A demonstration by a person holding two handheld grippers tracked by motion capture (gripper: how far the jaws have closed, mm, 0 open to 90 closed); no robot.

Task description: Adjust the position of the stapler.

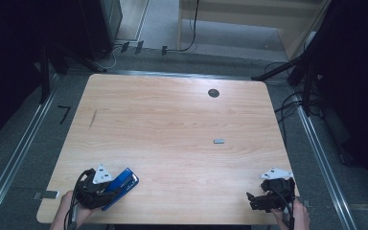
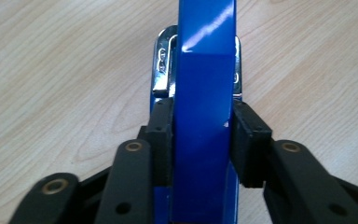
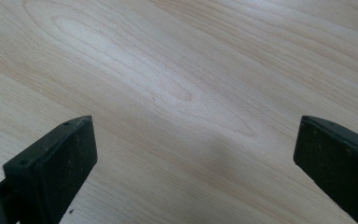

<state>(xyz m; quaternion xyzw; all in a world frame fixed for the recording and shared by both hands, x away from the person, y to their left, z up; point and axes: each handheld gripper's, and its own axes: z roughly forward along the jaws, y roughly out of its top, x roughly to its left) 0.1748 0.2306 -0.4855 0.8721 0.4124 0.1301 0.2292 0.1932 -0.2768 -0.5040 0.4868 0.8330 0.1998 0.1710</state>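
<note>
Left gripper view: the left gripper (image 2: 204,135) clamps a blue stapler (image 2: 204,93) between both pads, its metal nose just above the wooden table (image 2: 51,70). High view places it at the near left corner. The right gripper (image 3: 196,158) stands wide apart, holding nothing, at the near right corner.

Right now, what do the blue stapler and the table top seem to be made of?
Stapler: the top looks like glossy blue plastic or painted metal, given the sharp highlights on it; the bright, mirror-like part under it is probably polished metal. Table: pale wood or wood-look laminate, with a matt, visible grain pattern.
</note>
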